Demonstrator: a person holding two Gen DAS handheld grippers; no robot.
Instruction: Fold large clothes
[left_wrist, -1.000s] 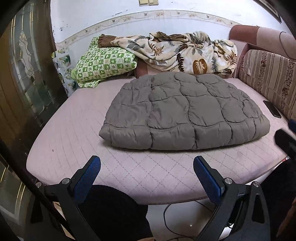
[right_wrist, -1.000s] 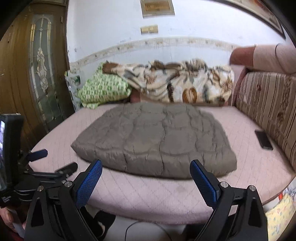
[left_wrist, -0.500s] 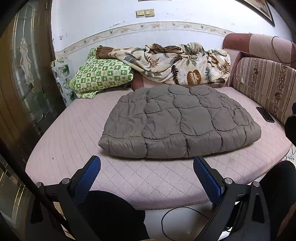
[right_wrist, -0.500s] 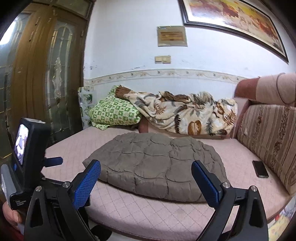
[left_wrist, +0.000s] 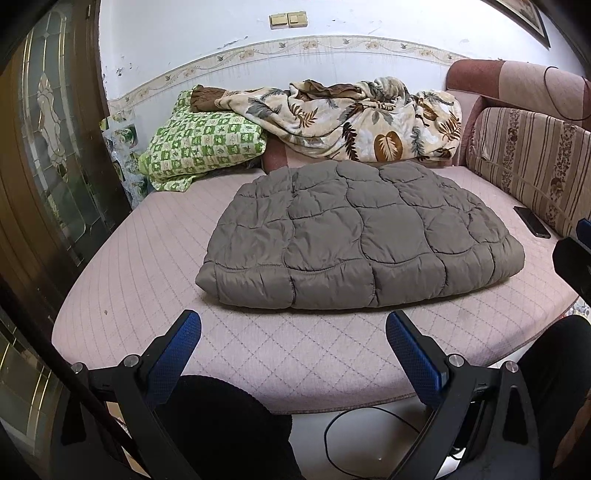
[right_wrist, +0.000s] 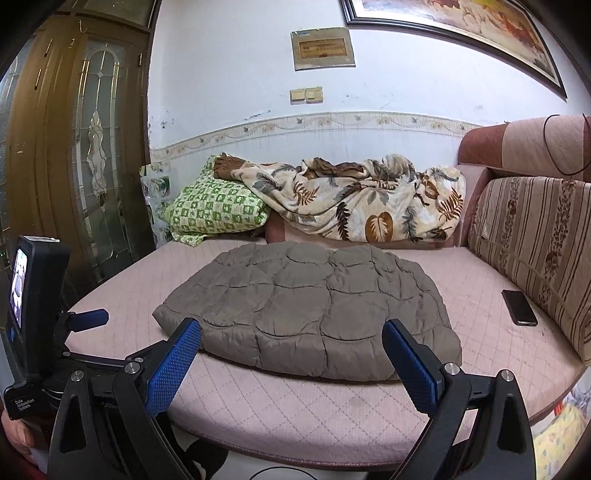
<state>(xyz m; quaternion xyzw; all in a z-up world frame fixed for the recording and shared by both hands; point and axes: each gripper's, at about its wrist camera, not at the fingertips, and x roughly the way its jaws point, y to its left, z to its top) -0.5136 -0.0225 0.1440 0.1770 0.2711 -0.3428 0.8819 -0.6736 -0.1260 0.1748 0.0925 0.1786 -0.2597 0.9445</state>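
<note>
Lying puffy and soft, the grey jacket (left_wrist: 354, 236) is probably light; both grippers' fingers (left_wrist: 177, 343) are staying apart, so pinching its near edge looks best.

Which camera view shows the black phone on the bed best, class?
The right wrist view: the phone lies whole and unobstructed on the pink bed cover beside the striped cushion. In the left wrist view it sits smaller and foreshortened near the right edge.

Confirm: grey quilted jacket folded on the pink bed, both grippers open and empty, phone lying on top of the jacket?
Not quite. The phone lies on the pink bed beside the striped cushion, apart from the grey quilted jacket, as the right wrist view shows. The rest holds.
</note>
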